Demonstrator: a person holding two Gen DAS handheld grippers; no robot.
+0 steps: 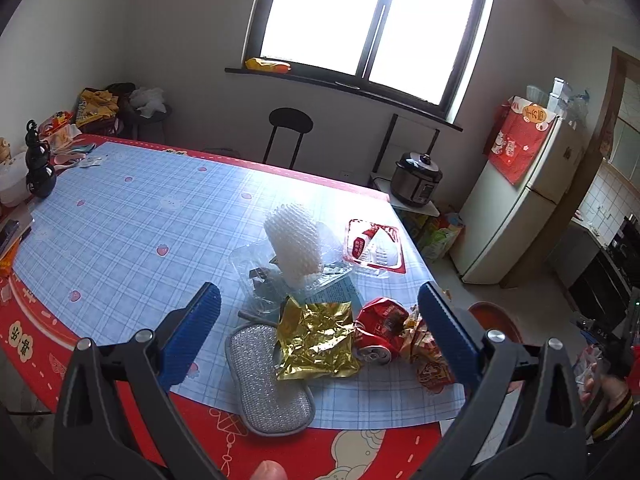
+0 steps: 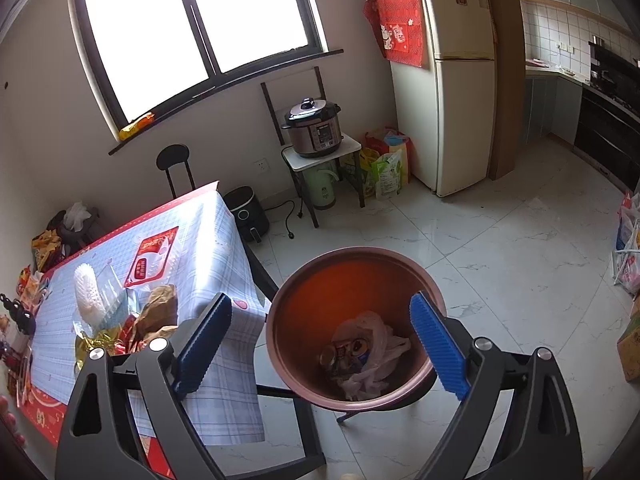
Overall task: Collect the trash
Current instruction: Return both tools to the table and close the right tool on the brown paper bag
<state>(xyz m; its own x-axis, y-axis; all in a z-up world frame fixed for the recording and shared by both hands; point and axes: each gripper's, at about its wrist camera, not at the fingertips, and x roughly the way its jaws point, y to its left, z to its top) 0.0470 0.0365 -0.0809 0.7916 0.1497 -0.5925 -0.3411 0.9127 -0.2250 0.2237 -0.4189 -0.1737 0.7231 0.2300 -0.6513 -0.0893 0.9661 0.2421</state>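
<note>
The tablecloth [image 1: 132,216] is pale blue plaid dotted with pink strawberries, bordered in red with white and gold motifs. On it lie a crumpled gold foil [image 1: 316,340], a red can [image 1: 376,332], a silver-sparkle pad [image 1: 268,376] edged in grey, and white foam netting [image 1: 294,248]. The bin [image 2: 352,320] is reddish-brown (glowing orange inside), and both grippers' pads [image 2: 438,346] are ribbed blue.

Table [image 1: 120,216] under a blue plaid cloth with red border

Near its right front corner lie a gold foil wrapper [image 1: 316,340], a crushed red can [image 1: 380,332], a grey scrubbing pad [image 1: 268,380], white foam netting [image 1: 296,240] and a red-labelled tray [image 1: 374,248]; a black gourd bottle [image 1: 38,168] stands at the far left edge.
</note>
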